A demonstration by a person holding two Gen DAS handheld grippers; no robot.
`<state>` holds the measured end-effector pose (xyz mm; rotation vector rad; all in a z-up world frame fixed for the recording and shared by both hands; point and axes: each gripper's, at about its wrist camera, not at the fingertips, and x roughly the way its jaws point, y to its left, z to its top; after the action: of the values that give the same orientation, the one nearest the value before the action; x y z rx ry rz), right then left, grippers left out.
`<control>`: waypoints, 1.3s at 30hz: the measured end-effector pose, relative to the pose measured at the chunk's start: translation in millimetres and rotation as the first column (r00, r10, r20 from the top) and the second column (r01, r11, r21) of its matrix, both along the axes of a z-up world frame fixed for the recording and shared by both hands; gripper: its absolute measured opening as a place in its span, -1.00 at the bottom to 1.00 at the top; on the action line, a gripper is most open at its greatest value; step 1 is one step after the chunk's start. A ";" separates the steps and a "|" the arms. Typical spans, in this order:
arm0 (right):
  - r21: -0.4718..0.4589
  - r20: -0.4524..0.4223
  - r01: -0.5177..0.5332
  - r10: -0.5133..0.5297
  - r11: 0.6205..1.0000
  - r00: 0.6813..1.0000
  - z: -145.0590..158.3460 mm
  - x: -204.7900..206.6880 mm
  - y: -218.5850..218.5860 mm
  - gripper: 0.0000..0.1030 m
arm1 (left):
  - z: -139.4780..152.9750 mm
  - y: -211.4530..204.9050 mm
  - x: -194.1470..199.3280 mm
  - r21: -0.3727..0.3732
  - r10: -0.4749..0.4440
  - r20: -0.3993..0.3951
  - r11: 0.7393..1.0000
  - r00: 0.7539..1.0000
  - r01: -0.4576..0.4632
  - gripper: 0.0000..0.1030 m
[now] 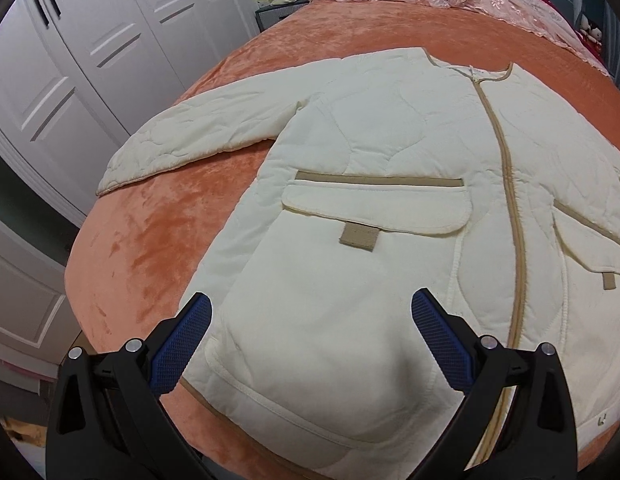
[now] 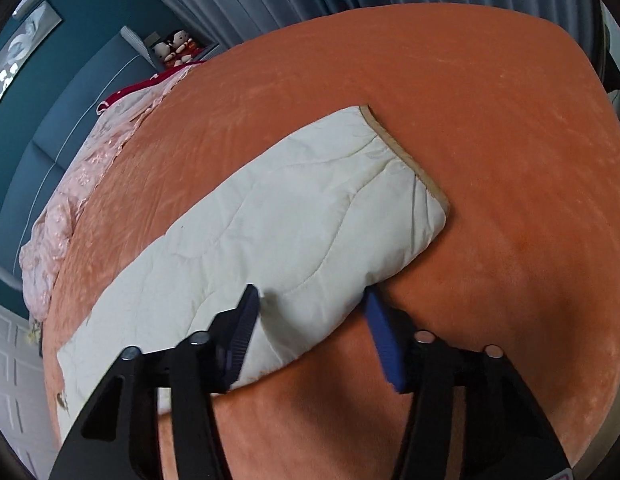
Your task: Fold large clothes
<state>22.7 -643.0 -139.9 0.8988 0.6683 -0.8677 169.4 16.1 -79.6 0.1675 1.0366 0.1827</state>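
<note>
right tool (image 2: 310, 300) pinching the sleeve (image 2: 270, 232) | left tool (image 1: 311, 308) wide apart above the cream jacket (image 1: 389, 160), flat on the bed (image 1: 150, 240) | grip firmly, fold sleeve across smoothly

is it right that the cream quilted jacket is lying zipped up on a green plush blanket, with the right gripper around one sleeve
Not quite: the plush blanket is orange, not green, as both wrist views show. The rest holds: the cream quilted jacket lies zipped up on it, and in the right wrist view the right gripper has its blue-padded fingers around one sleeve, pinching it.
</note>
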 end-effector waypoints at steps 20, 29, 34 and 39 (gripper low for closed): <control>-0.378 0.089 -0.842 0.921 0.384 0.380 155.4 266.7 424.6 -0.76 | -21.3 90.8 9.9 -0.086 0.164 -0.032 0.982 0.986 -0.166 0.90; -0.266 0.088 -0.937 0.973 0.228 0.212 91.6 222.1 518.6 0.02 | -6.1 119.7 30.6 -0.309 0.186 -0.008 0.934 0.983 -0.179 0.90; -0.095 0.184 -0.864 0.862 0.494 0.473 68.0 199.8 428.2 0.03 | -7.2 106.8 71.8 -0.485 0.182 -0.034 0.856 0.983 -0.176 0.90; -0.034 0.130 -0.719 0.716 0.695 0.686 39.1 175.7 333.4 0.06 | -24.3 65.8 115.9 -0.574 0.131 -0.082 0.805 0.988 -0.154 0.90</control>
<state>198.4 -309.6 -100.8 0.6134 0.8291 -0.0807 285.4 81.8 -103.9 -0.4694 1.1011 -0.0090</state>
